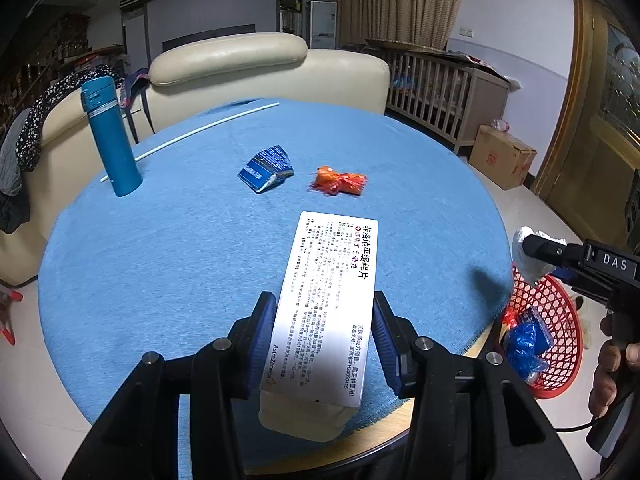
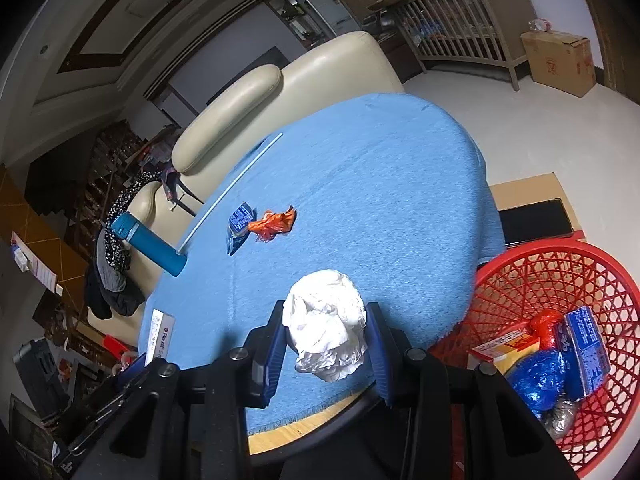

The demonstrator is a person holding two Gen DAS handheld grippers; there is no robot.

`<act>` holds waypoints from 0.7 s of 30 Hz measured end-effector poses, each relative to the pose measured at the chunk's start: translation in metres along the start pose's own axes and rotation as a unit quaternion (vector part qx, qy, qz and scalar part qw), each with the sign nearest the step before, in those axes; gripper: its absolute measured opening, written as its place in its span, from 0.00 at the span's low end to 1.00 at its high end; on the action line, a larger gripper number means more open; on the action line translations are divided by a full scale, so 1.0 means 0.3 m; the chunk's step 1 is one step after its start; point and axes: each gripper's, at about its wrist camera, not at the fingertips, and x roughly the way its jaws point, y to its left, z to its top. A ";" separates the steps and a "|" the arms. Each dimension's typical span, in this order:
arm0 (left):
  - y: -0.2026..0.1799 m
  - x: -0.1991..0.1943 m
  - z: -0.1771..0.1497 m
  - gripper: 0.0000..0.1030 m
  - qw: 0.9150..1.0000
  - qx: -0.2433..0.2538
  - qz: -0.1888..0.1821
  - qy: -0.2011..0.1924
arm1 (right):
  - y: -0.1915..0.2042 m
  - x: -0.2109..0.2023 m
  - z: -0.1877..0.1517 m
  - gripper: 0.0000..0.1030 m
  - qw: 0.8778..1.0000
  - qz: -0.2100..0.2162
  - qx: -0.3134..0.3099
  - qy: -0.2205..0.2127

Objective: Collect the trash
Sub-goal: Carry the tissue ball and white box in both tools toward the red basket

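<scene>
The white medicine box (image 1: 326,304) is pinched in the left tongs (image 1: 325,338); the right tongs (image 2: 325,346) pinch a crumpled tissue (image 2: 326,330). The red basket (image 2: 600,280) beside the table (image 2: 380,184) already holds some trash; a blue wrapper (image 1: 266,168) and an orange wrapper (image 1: 339,181) are left.

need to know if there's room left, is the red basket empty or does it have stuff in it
Not empty. The red basket already holds a blue crumpled bag, a blue packet and a yellow-red box, with much of its mesh wall showing.

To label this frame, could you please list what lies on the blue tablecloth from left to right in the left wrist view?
Teal bottle → white stick → blue wrapper → orange wrapper; the white medicine box overlaps that span, so it is omitted.
</scene>
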 end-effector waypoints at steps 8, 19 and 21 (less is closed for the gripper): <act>-0.012 -0.025 -0.007 0.48 1.000 0.005 -0.002 -0.006 | 0.019 0.000 0.001 0.39 1.000 0.002 -0.004 0.000; 0.086 -0.152 0.022 0.48 0.998 -0.030 0.011 -0.059 | 0.171 -0.036 0.035 0.39 0.999 0.018 -0.047 -0.017; 0.098 -0.152 0.025 0.48 0.997 -0.038 0.012 -0.061 | 0.192 -0.037 0.024 0.39 0.998 0.020 -0.057 -0.017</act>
